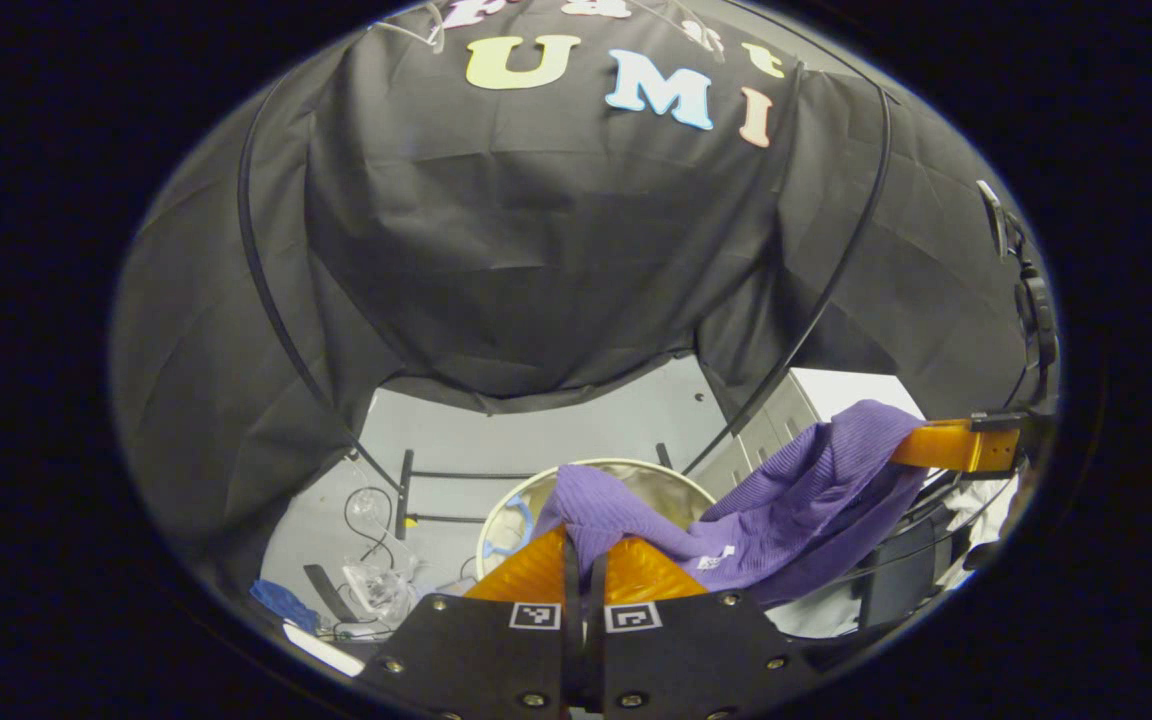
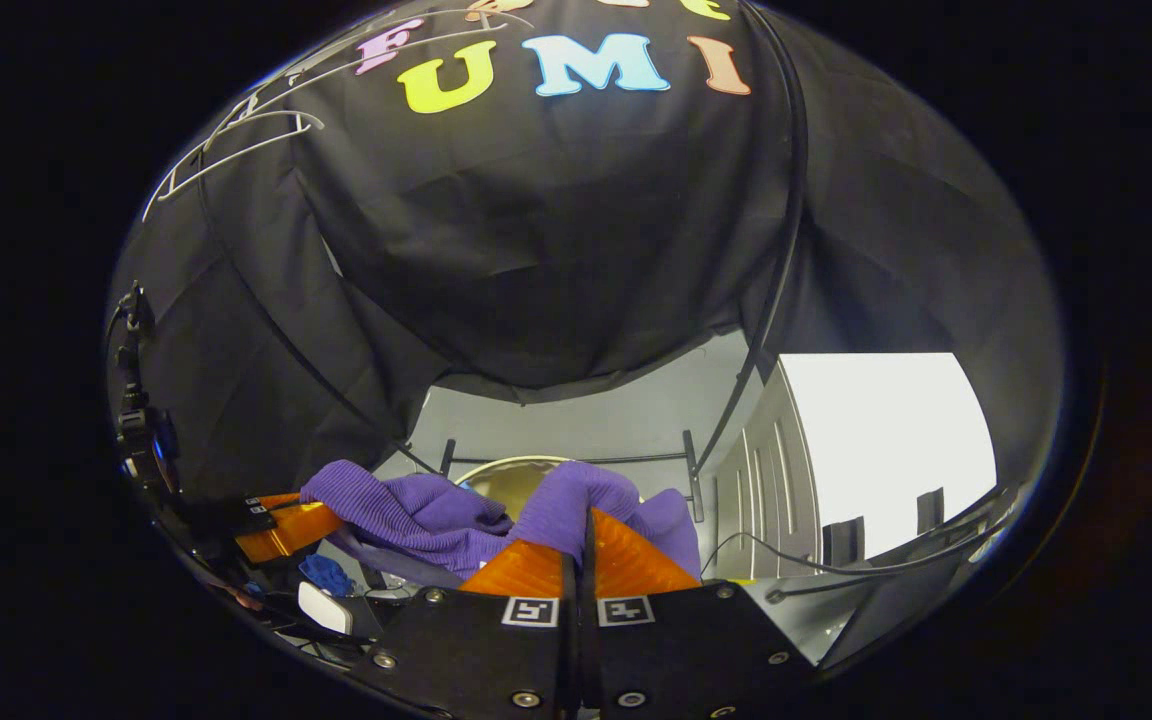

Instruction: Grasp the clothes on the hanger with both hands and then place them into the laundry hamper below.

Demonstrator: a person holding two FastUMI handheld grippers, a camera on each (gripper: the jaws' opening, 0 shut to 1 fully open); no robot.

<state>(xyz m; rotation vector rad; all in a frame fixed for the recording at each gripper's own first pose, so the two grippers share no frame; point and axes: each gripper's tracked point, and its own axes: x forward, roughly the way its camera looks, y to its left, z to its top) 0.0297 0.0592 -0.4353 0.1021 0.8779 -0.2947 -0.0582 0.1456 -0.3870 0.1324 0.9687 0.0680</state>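
In the left gripper view, the left gripper (image 1: 586, 562) at bottom centre has its orange fingers pinched together on one end of the purple ribbed knit garment (image 1: 796, 500), which stretches toward the right gripper (image 1: 956, 445) at right. In the right gripper view, the right gripper (image 2: 584, 560) likewise clamps the garment (image 2: 416, 515) at lower centre, above the round cream-rimmed laundry hamper (image 2: 506, 475). White wire hangers (image 2: 236, 140) sit upper left.

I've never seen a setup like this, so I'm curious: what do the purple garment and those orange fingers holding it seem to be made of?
The purple garment looks like soft knitted fabric: fine ribbing runs across it and it drapes in loose folds. The orange fingers of the left gripper look like hard, slightly see-through plastic with ridged faces and a light sheen, possibly printed, though that is a guess. The right gripper looks the same.
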